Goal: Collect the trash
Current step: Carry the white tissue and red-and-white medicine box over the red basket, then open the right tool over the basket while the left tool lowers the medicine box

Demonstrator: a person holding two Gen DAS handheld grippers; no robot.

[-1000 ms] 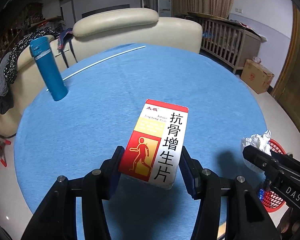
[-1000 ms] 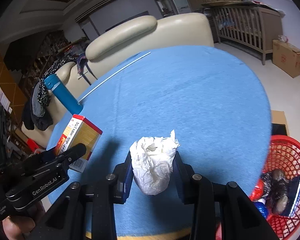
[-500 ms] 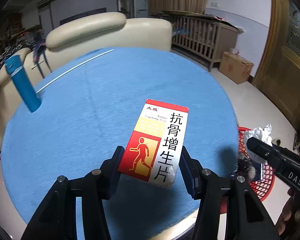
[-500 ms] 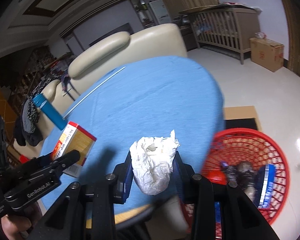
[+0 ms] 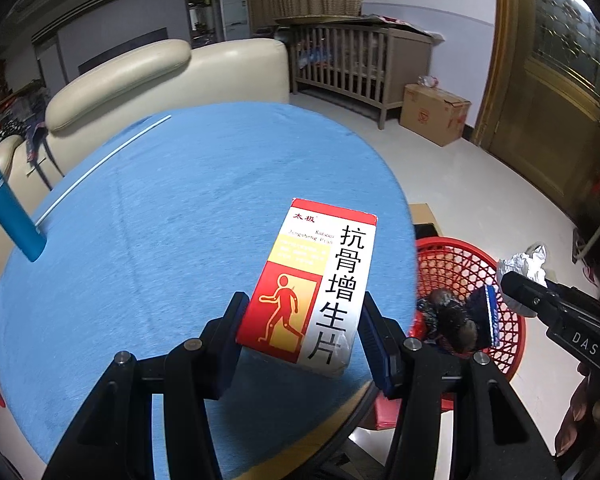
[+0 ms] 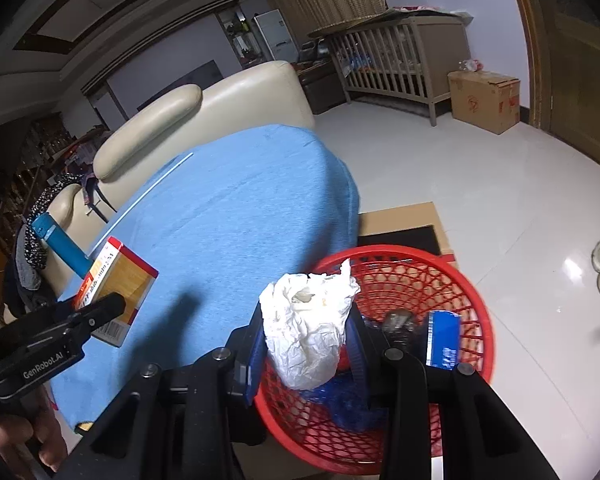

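My left gripper [image 5: 302,338] is shut on a red, yellow and white medicine box [image 5: 314,286], held above the right edge of the round blue table [image 5: 172,216]. My right gripper [image 6: 306,344] is shut on a crumpled white tissue wad [image 6: 308,328], which hangs over the near rim of the red mesh basket [image 6: 452,280] on the floor. That basket [image 5: 456,258] holds dark scraps, a blue-and-white packet [image 6: 442,338] and blue plastic. In the left wrist view the right gripper [image 5: 518,282] with the tissue [image 5: 526,262] shows at far right. The right wrist view has the left gripper [image 6: 120,300] and box [image 6: 118,284] at left.
A blue bottle [image 5: 8,212] and a thin white rod [image 5: 100,168] stay on the table's far left. A cream sofa [image 5: 160,76] stands behind it. A wooden crib [image 5: 360,64] and cardboard box [image 5: 434,118] are across the tiled floor; flattened cardboard [image 6: 400,220] lies under the basket.
Both grippers have swung right with their loads, off the table's middle toward the red basket. The tissue now hangs over the basket's rim and the box nears the table's right edge.
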